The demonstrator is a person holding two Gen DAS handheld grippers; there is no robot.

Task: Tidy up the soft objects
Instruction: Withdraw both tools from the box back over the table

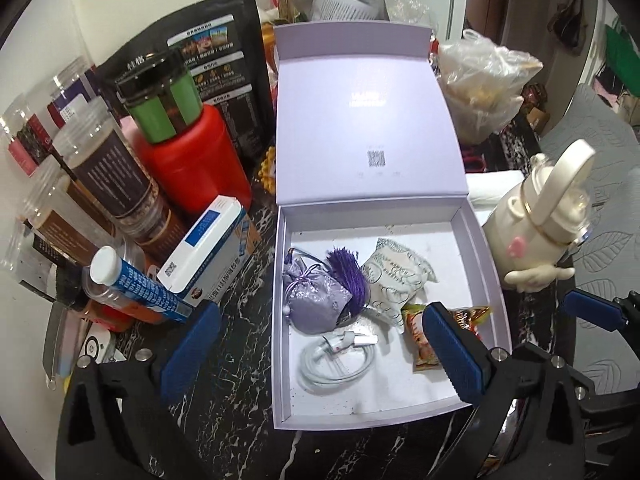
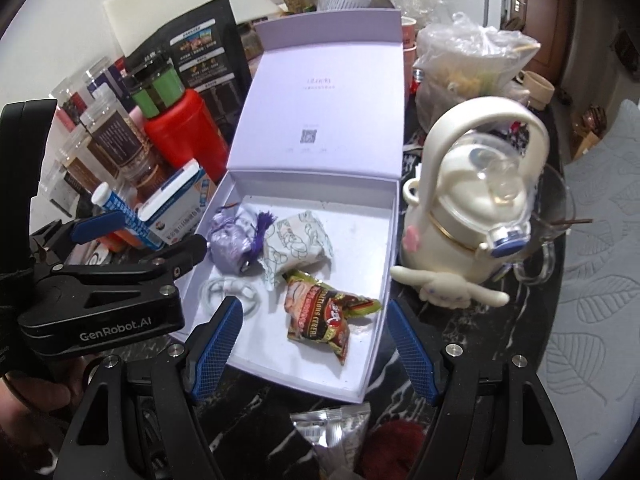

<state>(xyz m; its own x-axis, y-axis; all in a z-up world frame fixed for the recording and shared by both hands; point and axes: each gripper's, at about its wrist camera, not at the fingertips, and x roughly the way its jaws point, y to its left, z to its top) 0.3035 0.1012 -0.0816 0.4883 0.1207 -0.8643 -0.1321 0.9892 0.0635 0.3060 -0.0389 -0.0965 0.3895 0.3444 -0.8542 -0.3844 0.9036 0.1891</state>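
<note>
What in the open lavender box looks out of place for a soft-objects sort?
The coiled white cable lies on the lavender box floor beside the purple sachet, patterned pouch and snack packet; it is a corded accessory, not a soft item.

Home: cluttered marble table (image 1: 240, 400), jars (image 1: 108, 172).

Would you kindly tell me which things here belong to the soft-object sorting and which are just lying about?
Job:
lavender box
purple sachet
printed pouch
snack packet
silver packet

Lying about:
white cable
red canister
cream bottle
medicine box
</note>
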